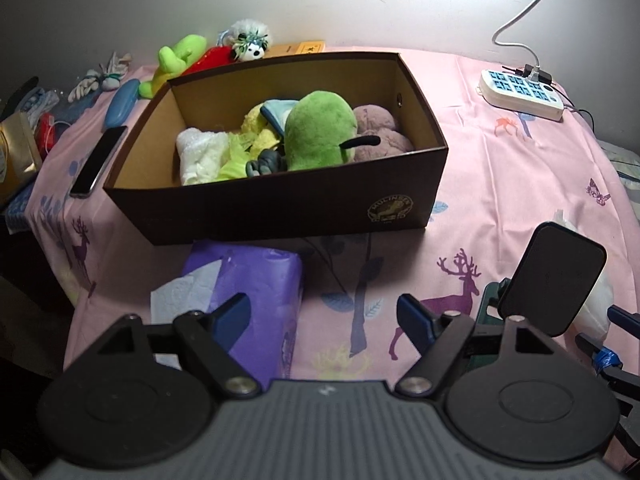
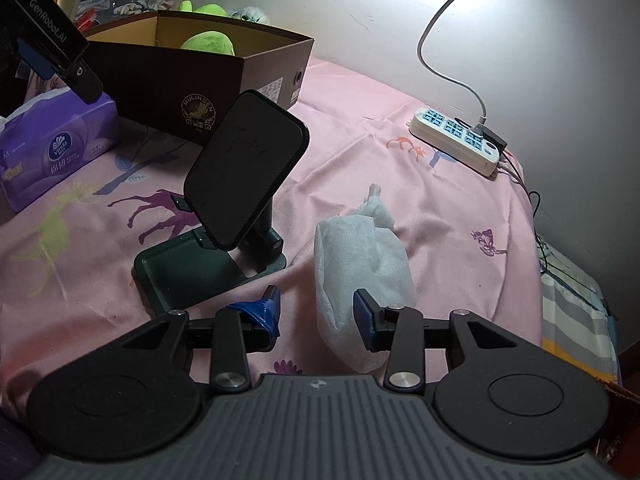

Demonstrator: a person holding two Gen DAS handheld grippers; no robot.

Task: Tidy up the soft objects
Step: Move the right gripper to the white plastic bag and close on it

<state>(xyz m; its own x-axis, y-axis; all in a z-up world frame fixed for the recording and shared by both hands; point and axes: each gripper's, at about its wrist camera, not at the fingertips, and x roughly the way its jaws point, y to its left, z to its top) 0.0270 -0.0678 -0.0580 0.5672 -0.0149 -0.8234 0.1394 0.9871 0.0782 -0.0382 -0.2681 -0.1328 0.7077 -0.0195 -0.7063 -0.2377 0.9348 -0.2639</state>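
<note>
A brown cardboard box (image 1: 280, 208) stands on the pink sheet; it also shows in the right wrist view (image 2: 168, 80). It holds a green plush (image 1: 320, 132), a mauve plush (image 1: 380, 132), a white soft item (image 1: 198, 154) and yellow cloth. A white soft bag (image 2: 360, 264) lies on the sheet, between the fingers of my right gripper (image 2: 318, 314), which is open around its near end. My left gripper (image 1: 324, 318) is open and empty, over the sheet in front of the box. More plush toys (image 1: 188, 60) lie behind the box.
A purple tissue pack (image 1: 248, 300) lies left of my left gripper. A black phone stand (image 2: 240, 184) stands left of the white bag. A white power strip (image 2: 456, 140) with a cable lies at the far right. A phone (image 1: 98, 162) lies left of the box.
</note>
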